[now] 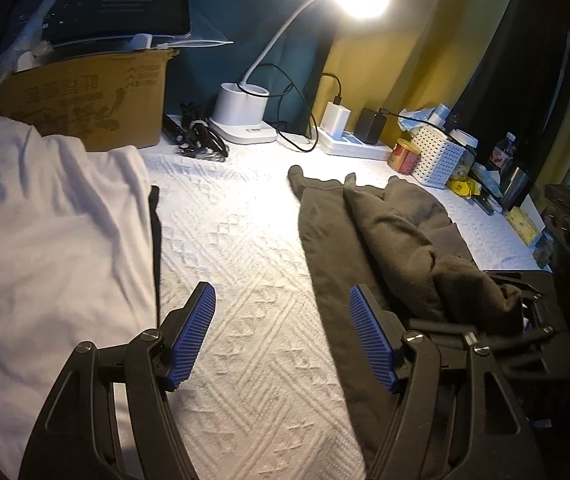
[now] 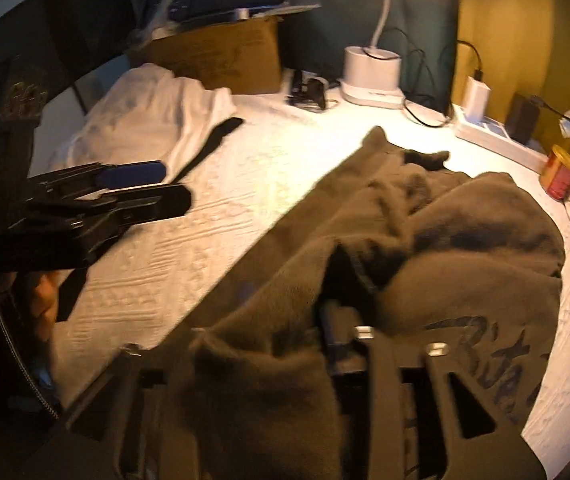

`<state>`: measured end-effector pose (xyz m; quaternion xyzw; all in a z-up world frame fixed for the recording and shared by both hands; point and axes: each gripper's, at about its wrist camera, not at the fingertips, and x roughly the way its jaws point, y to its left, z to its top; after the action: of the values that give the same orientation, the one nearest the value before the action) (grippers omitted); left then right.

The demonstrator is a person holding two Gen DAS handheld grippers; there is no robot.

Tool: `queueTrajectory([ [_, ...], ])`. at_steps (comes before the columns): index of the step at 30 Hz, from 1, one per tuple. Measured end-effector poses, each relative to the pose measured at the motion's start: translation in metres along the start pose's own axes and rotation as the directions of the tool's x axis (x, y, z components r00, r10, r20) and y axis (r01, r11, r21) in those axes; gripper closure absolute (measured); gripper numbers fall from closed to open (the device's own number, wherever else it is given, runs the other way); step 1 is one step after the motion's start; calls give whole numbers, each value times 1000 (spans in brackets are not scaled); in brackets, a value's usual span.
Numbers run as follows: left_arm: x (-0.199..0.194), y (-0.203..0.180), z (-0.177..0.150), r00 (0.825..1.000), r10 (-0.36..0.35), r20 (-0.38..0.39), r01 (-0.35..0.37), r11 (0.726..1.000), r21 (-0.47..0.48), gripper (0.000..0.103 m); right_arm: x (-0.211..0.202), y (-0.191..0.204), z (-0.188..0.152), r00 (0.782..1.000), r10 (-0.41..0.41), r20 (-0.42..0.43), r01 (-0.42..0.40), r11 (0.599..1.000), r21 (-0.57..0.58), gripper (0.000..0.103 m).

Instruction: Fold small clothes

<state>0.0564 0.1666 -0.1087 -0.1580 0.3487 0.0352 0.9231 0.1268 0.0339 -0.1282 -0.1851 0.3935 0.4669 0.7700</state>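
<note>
My left gripper (image 1: 283,334) stands wide apart over the white surface (image 1: 237,240), holding nothing. The brown garment (image 2: 425,232) lies rumpled at centre right of the right wrist view, draped over my right gripper (image 2: 285,360); I cannot tell its grip. A white garment (image 1: 53,216) lies left.

The left wrist view looks forward and down between its blue-padded fingers (image 1: 195,334) at the white quilted bedspread (image 1: 245,240), close above it. The right wrist view sits nearer, over the crumpled brown fleece garment (image 2: 425,232). Both share the white desk lamp base (image 1: 241,114) at twelve o'clock and the cardboard box (image 2: 225,54) at eleven.
</note>
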Motion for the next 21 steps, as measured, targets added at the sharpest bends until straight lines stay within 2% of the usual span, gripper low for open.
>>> queueTrajectory([
  [4,-6,0,0,1000,14,6,-14,1000,7,34,-9,14,-5,1000,-8,-5,8,1000,-19,55],
  [8,-12,-5,1,999,32,19,-32,999,23,34,-22,30,-15,999,31,-7,-31,999,-37,54],
  [11,-18,-10,3,999,35,33,-36,999,38,34,-29,44,-22,998,64,-1,-64,995,-72,45],
  [15,-19,-17,9,999,38,37,-40,998,54,34,-43,58,-32,995,101,5,-100,988,-118,44],
  [21,-9,-35,23,999,28,28,-31,995,97,34,-65,41,-36,995,78,58,-72,993,-93,44],
])
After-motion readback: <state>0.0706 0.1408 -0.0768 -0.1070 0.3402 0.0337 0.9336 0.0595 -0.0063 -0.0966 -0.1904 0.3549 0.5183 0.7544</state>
